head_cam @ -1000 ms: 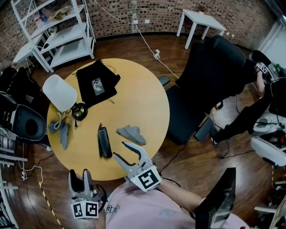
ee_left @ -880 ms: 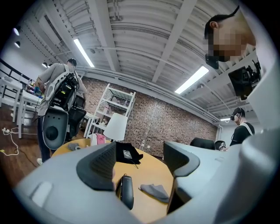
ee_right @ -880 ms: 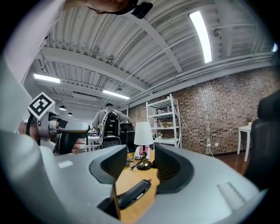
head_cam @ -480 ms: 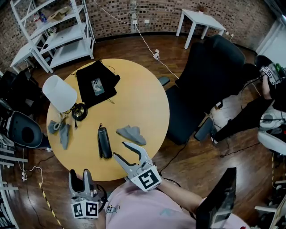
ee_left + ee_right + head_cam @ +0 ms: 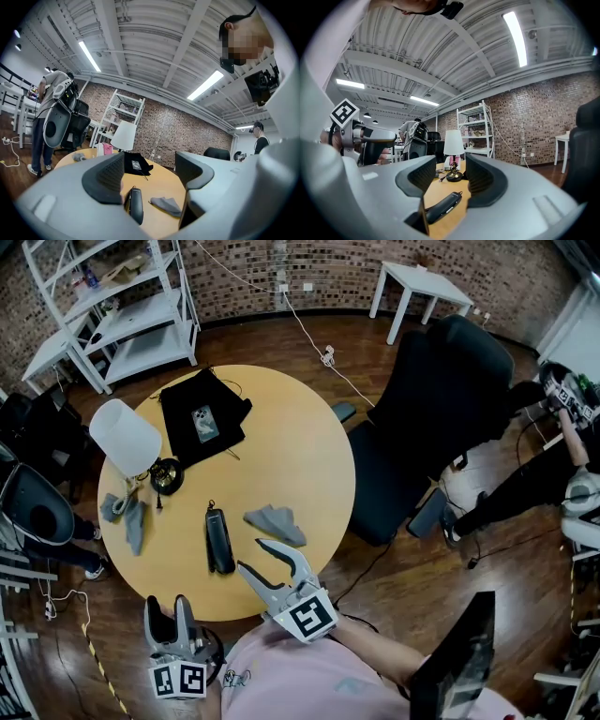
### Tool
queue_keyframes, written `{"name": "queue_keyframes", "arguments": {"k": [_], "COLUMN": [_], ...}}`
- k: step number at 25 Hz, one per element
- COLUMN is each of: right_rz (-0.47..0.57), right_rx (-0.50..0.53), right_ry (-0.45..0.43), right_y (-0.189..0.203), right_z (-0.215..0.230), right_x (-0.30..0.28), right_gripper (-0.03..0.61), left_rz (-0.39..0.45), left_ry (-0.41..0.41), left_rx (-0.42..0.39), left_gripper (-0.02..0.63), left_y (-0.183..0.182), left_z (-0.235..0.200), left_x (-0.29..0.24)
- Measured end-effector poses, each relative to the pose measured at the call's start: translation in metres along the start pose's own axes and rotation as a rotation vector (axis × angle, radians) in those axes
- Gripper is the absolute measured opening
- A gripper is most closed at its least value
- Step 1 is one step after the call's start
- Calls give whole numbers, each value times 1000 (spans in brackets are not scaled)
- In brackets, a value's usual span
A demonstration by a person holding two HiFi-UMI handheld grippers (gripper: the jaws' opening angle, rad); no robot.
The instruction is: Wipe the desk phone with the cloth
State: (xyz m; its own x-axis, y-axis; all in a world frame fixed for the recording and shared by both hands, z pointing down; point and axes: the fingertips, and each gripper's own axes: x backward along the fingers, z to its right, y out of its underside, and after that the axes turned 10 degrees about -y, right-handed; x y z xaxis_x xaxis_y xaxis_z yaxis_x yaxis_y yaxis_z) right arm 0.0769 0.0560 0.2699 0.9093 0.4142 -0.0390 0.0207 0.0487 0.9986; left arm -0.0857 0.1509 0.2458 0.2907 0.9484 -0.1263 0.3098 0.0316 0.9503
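Note:
On the round yellow table [image 5: 291, 442] a black desk phone handset [image 5: 218, 540] lies lengthwise. A crumpled grey cloth [image 5: 277, 521] rests just right of it. My right gripper [image 5: 250, 554] hovers over the near table edge, open and empty, its tips short of the cloth. The left gripper [image 5: 165, 602] is held below the table's near rim, open and empty. In the left gripper view, the handset [image 5: 136, 206] and cloth [image 5: 166, 205] show between the wide-open jaws. In the right gripper view, the handset [image 5: 443, 207] lies between the open jaws.
A white lamp [image 5: 125, 434] stands at the table's left, with a second grey cloth [image 5: 131, 521] beside it. A black bag with a smartphone [image 5: 202, 413] lies at the far side. A black office chair [image 5: 431, 418] stands right of the table. People stand at both edges.
Both grippers, the handset and the cloth stay put. Only the people at the left and right edges of the room have shifted.

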Motion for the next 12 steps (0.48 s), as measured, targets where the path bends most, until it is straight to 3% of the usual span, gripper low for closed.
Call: {"name": "queue_keyframes", "arguments": {"k": [5,12], "right_rz": [-23,-28], "right_rx": [50,35], "right_ry": [-44,-35], "right_y": [1,7], "right_z": [-8,-4], "right_x": [-1,-1], "right_gripper": [198,198], "left_rz": [-4,-7], "left_ry": [0,3], "left_rx": [-1,-2], "left_gripper": [348,348], "left_y": [1,3], "left_z": [1,0], "left_x": [-1,-2]}}
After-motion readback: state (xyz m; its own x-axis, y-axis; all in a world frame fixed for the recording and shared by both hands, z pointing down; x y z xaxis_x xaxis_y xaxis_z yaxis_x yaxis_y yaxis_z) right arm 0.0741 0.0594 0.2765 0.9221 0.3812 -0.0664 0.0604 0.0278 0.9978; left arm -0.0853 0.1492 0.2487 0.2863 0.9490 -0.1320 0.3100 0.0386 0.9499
